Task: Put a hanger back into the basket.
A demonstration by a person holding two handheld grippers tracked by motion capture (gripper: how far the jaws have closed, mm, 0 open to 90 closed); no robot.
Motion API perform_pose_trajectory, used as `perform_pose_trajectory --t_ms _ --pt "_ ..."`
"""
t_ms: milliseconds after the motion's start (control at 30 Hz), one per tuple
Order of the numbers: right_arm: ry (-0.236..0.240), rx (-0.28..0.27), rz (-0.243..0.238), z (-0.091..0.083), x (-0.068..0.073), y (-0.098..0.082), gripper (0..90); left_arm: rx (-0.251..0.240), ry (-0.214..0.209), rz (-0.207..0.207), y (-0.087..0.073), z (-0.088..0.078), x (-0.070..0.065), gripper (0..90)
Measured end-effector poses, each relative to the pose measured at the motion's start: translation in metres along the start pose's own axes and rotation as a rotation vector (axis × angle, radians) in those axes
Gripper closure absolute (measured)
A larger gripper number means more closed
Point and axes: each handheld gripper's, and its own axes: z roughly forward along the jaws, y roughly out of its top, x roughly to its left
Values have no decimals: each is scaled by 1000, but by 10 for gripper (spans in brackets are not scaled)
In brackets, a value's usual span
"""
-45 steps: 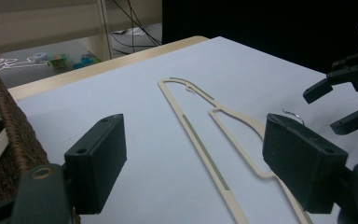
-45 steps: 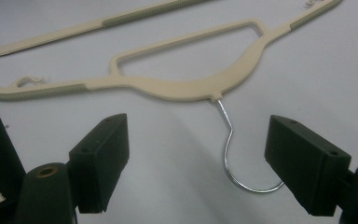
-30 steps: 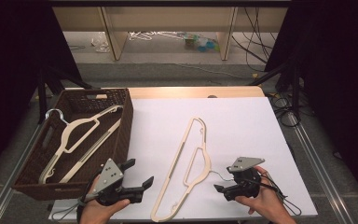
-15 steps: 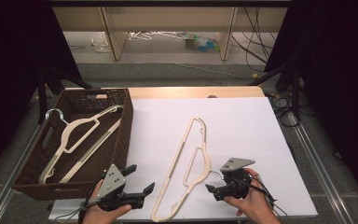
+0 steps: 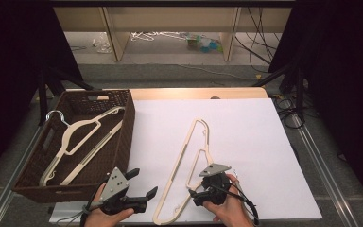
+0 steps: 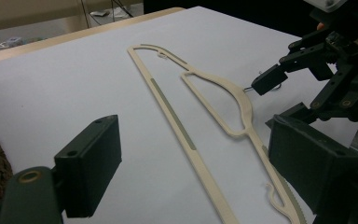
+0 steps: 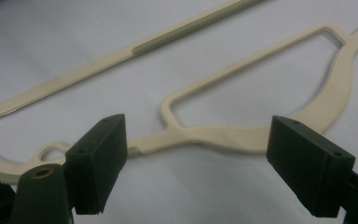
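2 open claws: right gripper (image 5: 199, 194), jaws apart, has slid in from the side and now straddles the cream plastic hanger (image 5: 189, 158) lying flat between them, ungripped; left gripper (image 5: 144, 184) waits alongside.

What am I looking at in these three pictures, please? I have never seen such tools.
A person sits at a table and holds a hand-held two-jaw gripper in each hand: the left gripper and the right gripper. One picture comes from a camera above; the other two come from cameras riding on each gripper. A cream hanger lies flat on the white sheet. A brown basket at the left holds another hanger. Both grippers are open and hold nothing; the right one's jaws stand on either side of the hanger's arm.
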Motion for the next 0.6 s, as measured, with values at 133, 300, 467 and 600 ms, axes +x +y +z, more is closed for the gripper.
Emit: perform_pose_trajectory --t_ms 133,300,467,600 --pt "-14 9 -6 10 8 3 217 -9 -1 -2 0 1 0 177" --pt "-25 51 -55 24 20 7 217 -2 2 -1 -1 1 0 178" --pt "-66 78 -139 29 25 5 225 -2 -7 9 0 1 0 179" --pt "-76 113 -157 20 15 -1 231 -3 -12 8 0 0 -2 179"
